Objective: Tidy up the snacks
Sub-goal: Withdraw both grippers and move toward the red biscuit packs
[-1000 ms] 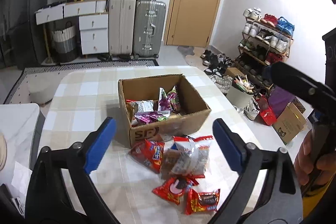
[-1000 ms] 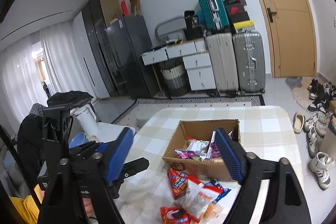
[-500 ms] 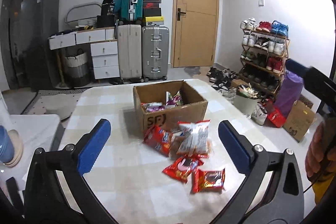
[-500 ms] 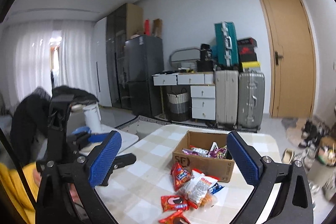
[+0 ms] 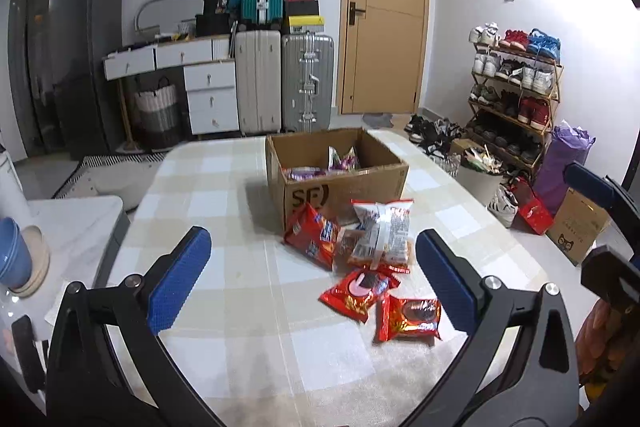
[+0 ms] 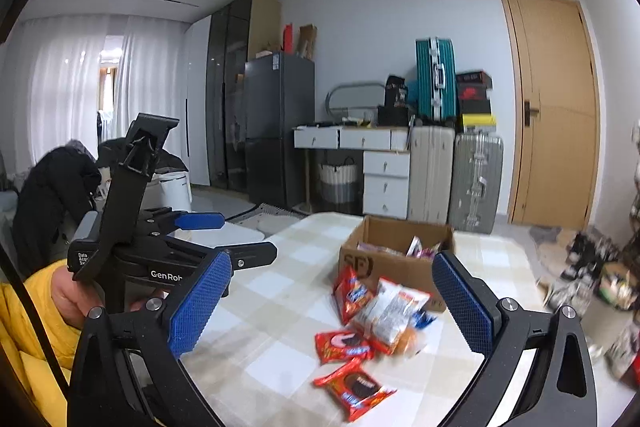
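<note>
An open cardboard box stands on the checked table with several snack packs inside. In front of it lie a white pack, a red pack leaning on the box, and two red cookie packs. My left gripper is open and empty, held above the table short of the packs. My right gripper is open and empty, also held back from the packs. The left gripper also shows in the right wrist view.
A low white side table with blue and beige bowls stands left of the table. Suitcases, a drawer desk and a door line the far wall. A shoe rack and clutter stand on the right.
Both grippers have pulled back and up from the box, so the packs and box look farther away. Both stay open. The snack packs have not moved.
</note>
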Tool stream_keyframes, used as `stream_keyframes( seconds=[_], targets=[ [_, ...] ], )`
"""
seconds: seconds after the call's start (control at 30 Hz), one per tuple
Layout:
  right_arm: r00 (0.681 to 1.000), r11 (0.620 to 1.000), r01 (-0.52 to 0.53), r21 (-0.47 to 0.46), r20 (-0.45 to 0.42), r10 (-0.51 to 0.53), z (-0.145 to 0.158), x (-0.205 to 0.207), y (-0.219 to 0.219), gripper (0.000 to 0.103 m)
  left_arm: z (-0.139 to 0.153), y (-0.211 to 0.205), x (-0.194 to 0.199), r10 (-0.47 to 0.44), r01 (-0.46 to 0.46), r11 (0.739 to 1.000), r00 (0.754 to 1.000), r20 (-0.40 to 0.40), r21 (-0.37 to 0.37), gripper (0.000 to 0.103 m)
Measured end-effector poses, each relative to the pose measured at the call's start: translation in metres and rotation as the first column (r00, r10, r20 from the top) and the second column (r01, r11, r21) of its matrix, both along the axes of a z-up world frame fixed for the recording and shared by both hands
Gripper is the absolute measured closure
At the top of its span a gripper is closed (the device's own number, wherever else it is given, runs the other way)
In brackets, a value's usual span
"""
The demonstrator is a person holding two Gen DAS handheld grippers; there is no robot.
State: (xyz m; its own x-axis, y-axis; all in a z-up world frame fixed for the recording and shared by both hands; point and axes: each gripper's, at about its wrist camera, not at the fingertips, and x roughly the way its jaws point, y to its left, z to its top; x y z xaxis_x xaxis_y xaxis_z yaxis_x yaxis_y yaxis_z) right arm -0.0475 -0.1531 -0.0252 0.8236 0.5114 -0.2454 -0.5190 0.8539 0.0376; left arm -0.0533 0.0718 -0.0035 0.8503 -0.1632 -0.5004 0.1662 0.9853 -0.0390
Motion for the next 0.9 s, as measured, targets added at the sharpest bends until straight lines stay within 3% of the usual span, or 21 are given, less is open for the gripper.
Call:
stream_keyframes(
  seconds=[0.2, 0.43, 0.7, 0.9],
  targets=[
    [0.992, 0.999, -0.002, 0.036, -0.129, 0.007, -0.032, 0.026, -0.007, 0.001, -0.03, -0.005, 0.038, -0.007, 0.008, 1.0, 0.997, -0.077, 0.012, 0.001],
    [0.959, 0.999, -0.012, 0.038, -0.282, 0.022, -0.077, 0.055, -0.01, 0.001, -0.075, -0.011, 0.094, -0.002, 0.001, 1.0, 0.983, -0.185, -0.007, 0.001],
    [0.904, 1.0, -0.024, -0.017, -0.427, 0.014, -0.131, 0.085, -0.004, 0.001, -0.123, -0.03, 0.127, -0.024, 0.025, 1.0, 0.96, -0.281, 0.001, 0.001],
    [0.877, 0.993, -0.066, -0.101, -0.48, 0.009, -0.155, 0.098, 0.012, 0.003, -0.155, -0.039, 0.149, -0.042, 0.045, 0.999, 0.94, -0.339, 0.001, 0.001]
  ],
)
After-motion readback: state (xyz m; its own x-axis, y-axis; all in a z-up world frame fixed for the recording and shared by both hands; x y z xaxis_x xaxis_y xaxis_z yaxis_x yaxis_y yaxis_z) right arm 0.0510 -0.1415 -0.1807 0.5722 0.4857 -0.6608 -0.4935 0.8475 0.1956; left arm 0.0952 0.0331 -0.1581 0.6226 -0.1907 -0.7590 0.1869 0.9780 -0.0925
